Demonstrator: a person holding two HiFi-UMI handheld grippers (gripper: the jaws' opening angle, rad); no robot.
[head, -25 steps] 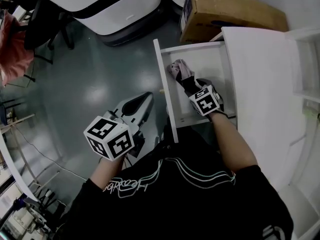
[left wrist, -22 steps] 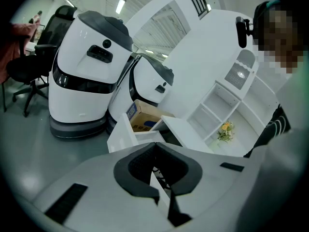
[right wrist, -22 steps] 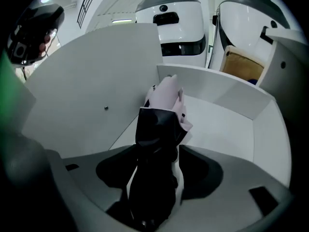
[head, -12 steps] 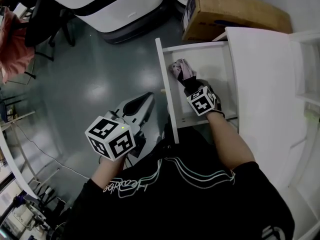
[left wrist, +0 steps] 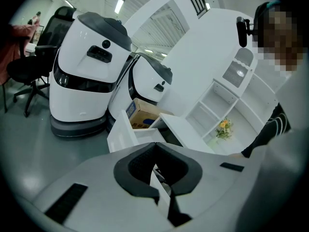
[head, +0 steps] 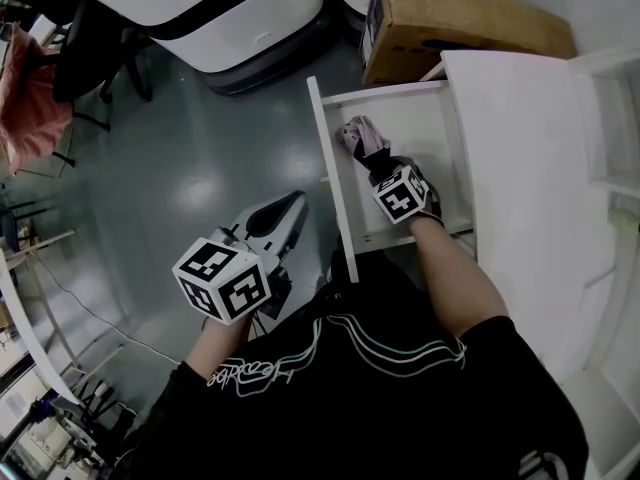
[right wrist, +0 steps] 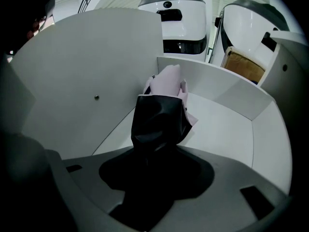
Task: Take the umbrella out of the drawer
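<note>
Dim, sharp; fisheye-warped, vignetted edges.

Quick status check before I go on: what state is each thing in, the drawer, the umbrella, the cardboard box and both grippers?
drawer: pulled open.
umbrella: folded, inside the drawer, not yet lifted out.
right gripper: in the drawer, jaws closing around the umbrella's black end.
left gripper: shut, empty, held over the floor beside the drawer.
cardboard box: closed, beyond the drawer.
</note>
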